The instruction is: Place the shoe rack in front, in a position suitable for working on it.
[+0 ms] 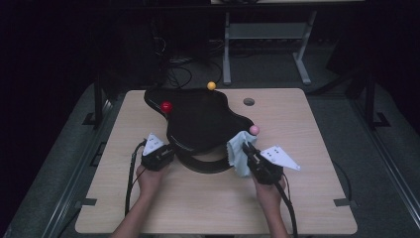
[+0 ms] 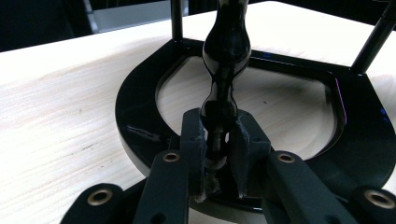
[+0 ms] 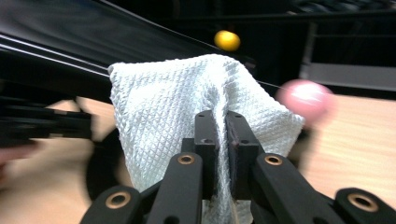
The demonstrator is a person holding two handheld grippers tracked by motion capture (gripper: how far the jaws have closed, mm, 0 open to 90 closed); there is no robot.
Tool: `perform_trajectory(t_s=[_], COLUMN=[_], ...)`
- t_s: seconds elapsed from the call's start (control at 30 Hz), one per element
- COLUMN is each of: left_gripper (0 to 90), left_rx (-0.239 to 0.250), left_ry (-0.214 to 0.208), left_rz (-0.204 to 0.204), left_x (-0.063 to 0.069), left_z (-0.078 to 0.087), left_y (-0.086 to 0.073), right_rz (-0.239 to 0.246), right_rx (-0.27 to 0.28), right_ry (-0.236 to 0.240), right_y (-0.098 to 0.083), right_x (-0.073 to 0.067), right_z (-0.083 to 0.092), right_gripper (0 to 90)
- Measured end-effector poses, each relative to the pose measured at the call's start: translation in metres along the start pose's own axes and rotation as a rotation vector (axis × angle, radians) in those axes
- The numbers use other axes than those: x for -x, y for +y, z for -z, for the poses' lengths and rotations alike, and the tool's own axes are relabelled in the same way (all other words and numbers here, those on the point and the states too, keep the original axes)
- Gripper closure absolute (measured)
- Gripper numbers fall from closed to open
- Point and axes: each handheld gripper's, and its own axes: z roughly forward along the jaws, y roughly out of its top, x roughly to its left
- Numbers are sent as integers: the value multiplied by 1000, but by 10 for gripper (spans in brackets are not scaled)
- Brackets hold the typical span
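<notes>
A white cloth [image 1: 240, 153] is being held against the 4 o'clock edge of a glossy black stand [image 1: 200, 124] at the desk's [image 1: 307, 198] centre. The right tongs [image 1: 246, 147] are clenched on the cloth; the left tongs [image 1: 171, 148] are gripping the stand's post [image 2: 224, 79]. Wiping looks barely begun, with most of the surface left. No writing is readable.
</notes>
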Motion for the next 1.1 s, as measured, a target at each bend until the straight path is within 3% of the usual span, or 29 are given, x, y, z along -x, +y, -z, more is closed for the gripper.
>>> perform_trajectory(t_s=[0.1,0.2,0.4,0.47,0.67,0.93,1.1], left_gripper=[761,761,760,760,760,752,754], left_rx=[0,3,3,3,5,3,1], left_ry=[6,6,11,10,6,0,9], left_rz=[-1,1,3,3,4,13,11], left_x=[1,0,0,0,0,-1,-2], left_z=[0,0,0,0,0,0,0], left_y=[0,0,0,0,0,0,0], right_rz=[-23,-44,-37,-44,12,7,8], right_rx=[-20,-14,-23,-49,-157,-287,-339], right_ry=[-49,-38,7,13,37,-25,-17], right_y=[-7,-9,-17,-23,-38,-47,-47], right_x=[15,12,2,0,-15,-9,-13], right_z=[-4,-4,-5,-7,-30,-57,-63], right_gripper=[845,844,844,844,844,839,841])
